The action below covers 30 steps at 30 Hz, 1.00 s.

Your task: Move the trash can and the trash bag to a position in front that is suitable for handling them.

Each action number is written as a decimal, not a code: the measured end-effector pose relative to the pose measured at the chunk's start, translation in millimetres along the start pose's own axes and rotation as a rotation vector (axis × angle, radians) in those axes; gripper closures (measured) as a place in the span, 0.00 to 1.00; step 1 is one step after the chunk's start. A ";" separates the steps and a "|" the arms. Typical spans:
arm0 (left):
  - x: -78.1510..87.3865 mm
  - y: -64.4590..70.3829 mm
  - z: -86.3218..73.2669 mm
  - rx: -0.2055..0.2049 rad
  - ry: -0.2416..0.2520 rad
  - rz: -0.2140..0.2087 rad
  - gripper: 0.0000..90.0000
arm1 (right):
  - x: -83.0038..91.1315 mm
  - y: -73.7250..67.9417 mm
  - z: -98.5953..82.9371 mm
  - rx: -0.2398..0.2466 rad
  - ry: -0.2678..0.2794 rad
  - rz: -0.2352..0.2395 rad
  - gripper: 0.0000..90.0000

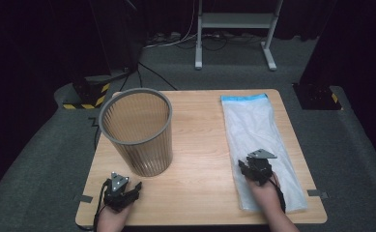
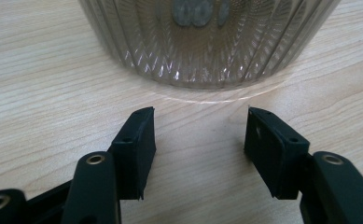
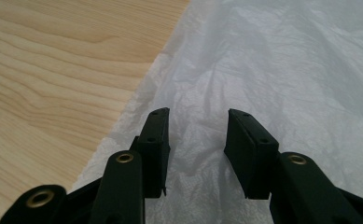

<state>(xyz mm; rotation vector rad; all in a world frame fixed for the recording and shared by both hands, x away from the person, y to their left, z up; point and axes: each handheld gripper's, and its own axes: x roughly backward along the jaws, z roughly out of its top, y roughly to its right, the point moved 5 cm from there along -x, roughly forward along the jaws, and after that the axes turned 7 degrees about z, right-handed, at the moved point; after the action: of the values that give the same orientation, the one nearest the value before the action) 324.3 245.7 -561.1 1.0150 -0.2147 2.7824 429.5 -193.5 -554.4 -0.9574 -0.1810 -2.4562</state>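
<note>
On the wooden table (image 1: 200, 159) a white plastic bag (image 1: 258, 135) lies flat along the right side, with its blue edge (image 1: 244, 98) at the far end of the table. The right gripper (image 1: 253, 169) is over the near part of this bag; in the right gripper view its jaws are spread apart with the wrinkled bag surface between them, and they grasp nothing. I cannot tell if the tips touch the plastic. A grey ribbed waste bin (image 1: 139, 133) stands upright on the left half of the table, well apart from the bag. The left gripper (image 1: 127, 191) is near the front edge, just before the bin's base; its jaws are also released, with bare wood between them.
</note>
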 end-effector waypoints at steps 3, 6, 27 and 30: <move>0.0 0.0 0.0 0.000 0.001 0.000 0.47 | 6.1 10.4 -4.7 -0.008 0.005 -0.011 0.66; 0.2 -0.3 0.1 0.007 0.001 -0.005 0.46 | 14.6 26.5 -10.9 -0.032 0.007 -0.025 0.66; -23.7 -90.5 66.9 0.189 0.093 0.191 0.99 | -4.0 -93.7 82.6 0.122 0.138 0.134 0.91; -28.4 -96.9 76.7 0.196 0.118 0.186 1.00 | -14.4 -105.0 91.9 0.124 0.133 0.148 0.93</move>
<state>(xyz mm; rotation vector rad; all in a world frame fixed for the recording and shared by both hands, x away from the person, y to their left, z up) 413.8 322.2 -514.0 0.9094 -0.0206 3.0712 442.1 -69.5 -489.9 -0.7255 -0.2066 -2.3337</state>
